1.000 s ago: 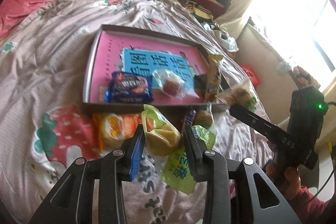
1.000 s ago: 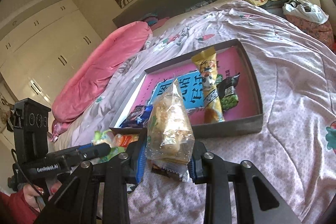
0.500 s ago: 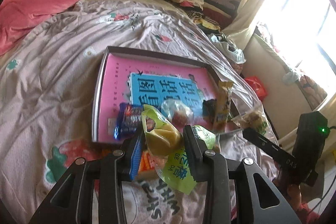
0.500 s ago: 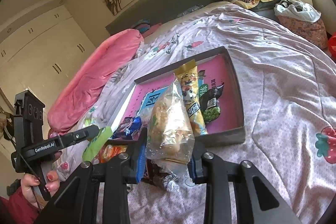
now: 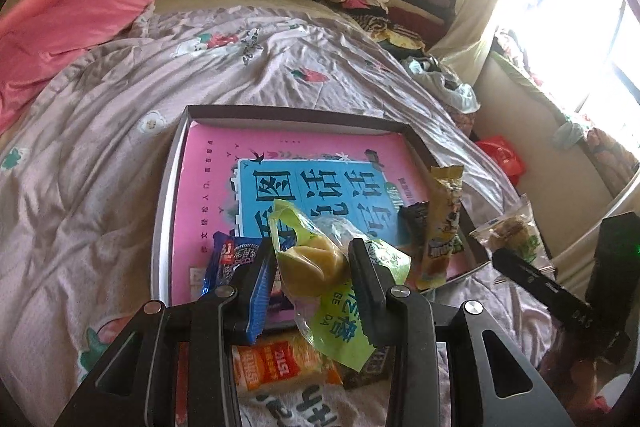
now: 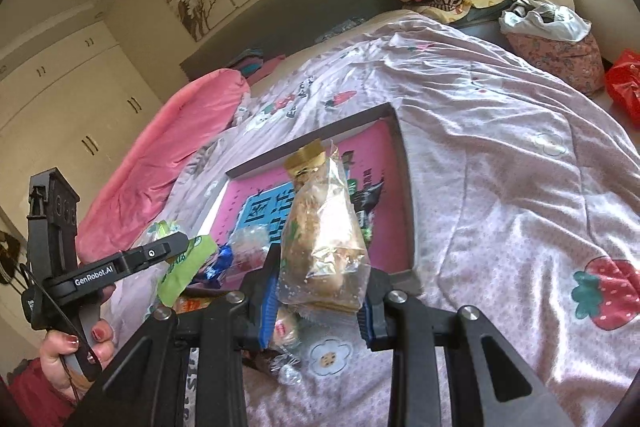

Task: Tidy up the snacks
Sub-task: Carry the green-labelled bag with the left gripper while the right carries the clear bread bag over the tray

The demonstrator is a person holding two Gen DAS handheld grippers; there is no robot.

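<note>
Item one: green-wrapped yellow pastry (image 5: 316, 263), clamped between the fingers of the left gripper (image 5: 314, 275), held in the air above the near edge of the shallow box (image 5: 280, 113) that lies on the bed (image 5: 100, 187); its wrapper tail hangs down toward the camera, long axis running roughly along the fingers. Green lettering on the tail reads in part "GE DA" with large Chinese characters, not fully legible. Item two: clear-bagged brown pastry (image 6: 324, 239), clamped upright between the fingers of the right gripper (image 6: 320, 291), long axis vertical, standing just short of the box's near right corner. The box lies ahead of and below both sets of fingers; judged from both views, the left gripper is already over its rim and is the nearer, so a short forward and downward carry should serve for either item. Box floor: pink printed sheet with a blue panel of large Chinese characters (image 5: 312, 187). Already in the box: blue biscuit pack (image 5: 232, 259), tall yellow packet (image 5: 442, 227), dark wrapper (image 5: 414, 219). Outside it, on the bed near the fingers: orange packet (image 5: 276, 367), writing unreadable. Gripper bodies are marked "GenRobot.AI" and "DAS".
</note>
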